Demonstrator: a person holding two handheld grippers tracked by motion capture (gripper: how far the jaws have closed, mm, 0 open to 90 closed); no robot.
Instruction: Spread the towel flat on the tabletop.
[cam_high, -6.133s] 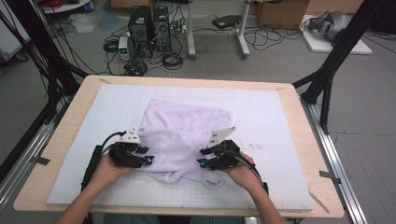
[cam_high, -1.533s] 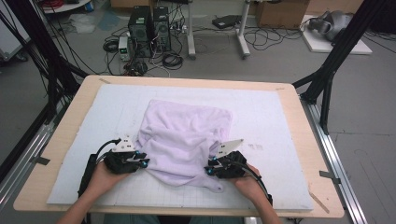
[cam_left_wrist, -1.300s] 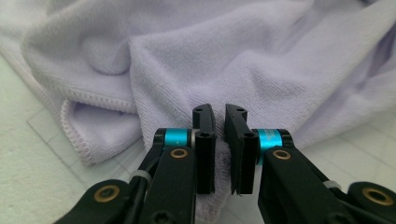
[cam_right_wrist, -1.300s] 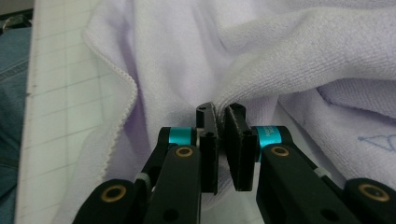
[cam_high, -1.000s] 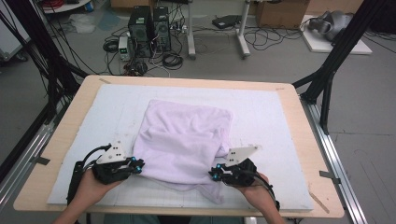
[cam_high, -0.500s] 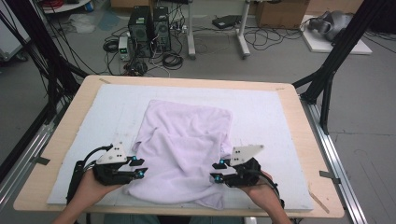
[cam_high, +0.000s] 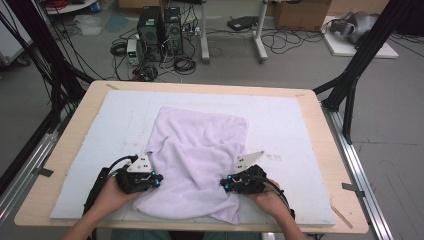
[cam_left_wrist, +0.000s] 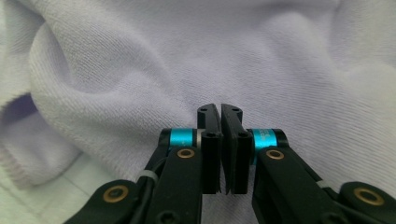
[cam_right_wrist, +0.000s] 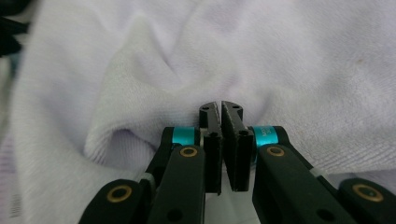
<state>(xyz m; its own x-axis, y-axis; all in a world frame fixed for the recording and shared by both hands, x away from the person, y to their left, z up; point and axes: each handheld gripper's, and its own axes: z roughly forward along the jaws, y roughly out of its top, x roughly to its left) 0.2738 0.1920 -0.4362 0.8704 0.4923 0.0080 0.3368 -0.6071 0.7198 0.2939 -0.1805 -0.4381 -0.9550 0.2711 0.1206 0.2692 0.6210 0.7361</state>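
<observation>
1. The left tongs (cam_high: 159, 180) are pressed together, and I cannot tell whether any cloth is caught between them; in the left gripper view (cam_left_wrist: 220, 116) their tips sit against the towel's (cam_high: 200, 155) surface.
2. The right tongs (cam_high: 224, 185) are pressed together too, tips (cam_right_wrist: 220, 112) against a raised fold; a pinch cannot be made out.
3. Both have just been closing.
4. The towel, pale lilac and rumpled, lies in the middle of the desk (cam_high: 320, 120), its near edge bunched between the two tongs.
5. It rests on a white mat (cam_high: 100, 125) covering most of the desk.
6. Each hand (cam_high: 107, 195) grips its tool at the near edge.
</observation>
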